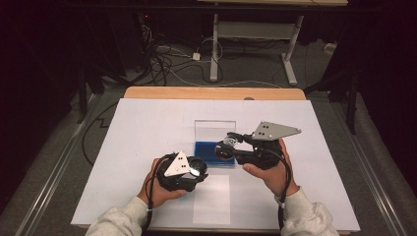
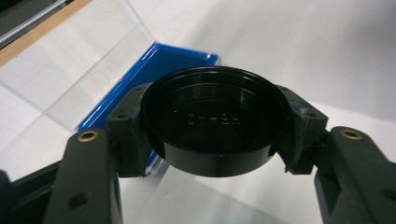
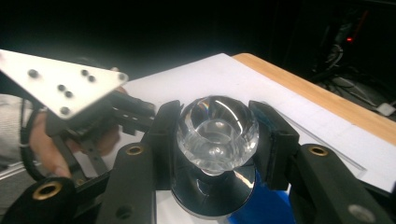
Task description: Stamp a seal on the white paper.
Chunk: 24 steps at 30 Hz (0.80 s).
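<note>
Left claw (image 2: pixel 212 140): black cap (image 2: pixel 215 123) | right claw (image 3: pixel 215 149): glass lens (image 3: pixel 217 133)

We see the tray (image 1: pixel 213 150) on the bench (image 1: pixel 147 128) with an upright clear panel (image 1: pixel 214 130) behind it, our left claw (image 1: pixel 196 169) before-left of it and our right claw (image 1: pixel 227 143) over it.

White sheet (image 1: pixel 147 132) on wooden table (image 1: pixel 211 93); floor cables (image 1: pixel 162 61) beyond.
</note>
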### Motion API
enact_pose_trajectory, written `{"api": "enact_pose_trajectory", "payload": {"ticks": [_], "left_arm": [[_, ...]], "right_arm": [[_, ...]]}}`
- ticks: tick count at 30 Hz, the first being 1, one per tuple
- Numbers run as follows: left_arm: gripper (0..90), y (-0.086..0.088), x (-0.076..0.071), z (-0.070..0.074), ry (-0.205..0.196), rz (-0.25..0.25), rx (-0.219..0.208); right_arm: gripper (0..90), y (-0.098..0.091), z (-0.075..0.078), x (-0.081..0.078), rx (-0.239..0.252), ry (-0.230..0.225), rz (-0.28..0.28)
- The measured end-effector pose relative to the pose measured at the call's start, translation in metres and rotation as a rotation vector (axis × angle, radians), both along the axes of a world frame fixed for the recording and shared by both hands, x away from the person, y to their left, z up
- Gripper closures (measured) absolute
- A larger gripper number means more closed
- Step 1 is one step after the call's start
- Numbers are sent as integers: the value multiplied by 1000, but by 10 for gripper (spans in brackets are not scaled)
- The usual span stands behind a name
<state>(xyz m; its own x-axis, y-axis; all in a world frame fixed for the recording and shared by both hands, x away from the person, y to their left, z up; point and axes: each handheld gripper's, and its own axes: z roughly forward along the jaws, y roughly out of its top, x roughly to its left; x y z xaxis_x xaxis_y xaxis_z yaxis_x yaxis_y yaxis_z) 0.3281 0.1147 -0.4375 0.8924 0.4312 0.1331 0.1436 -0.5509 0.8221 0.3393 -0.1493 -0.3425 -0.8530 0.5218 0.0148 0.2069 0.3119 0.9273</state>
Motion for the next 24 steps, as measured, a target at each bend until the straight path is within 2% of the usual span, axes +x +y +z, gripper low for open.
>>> {"api": "enact_pose_trajectory", "payload": {"ticks": [11,24], "left_arm": [[365,-11,0,4,15,-22,-64],[365,-19,-2,9,5,-33,-88]], "right_arm": [[566,15,-7,-5,4,22,56],[566,29,-16,-7,-14,52,100]]}}
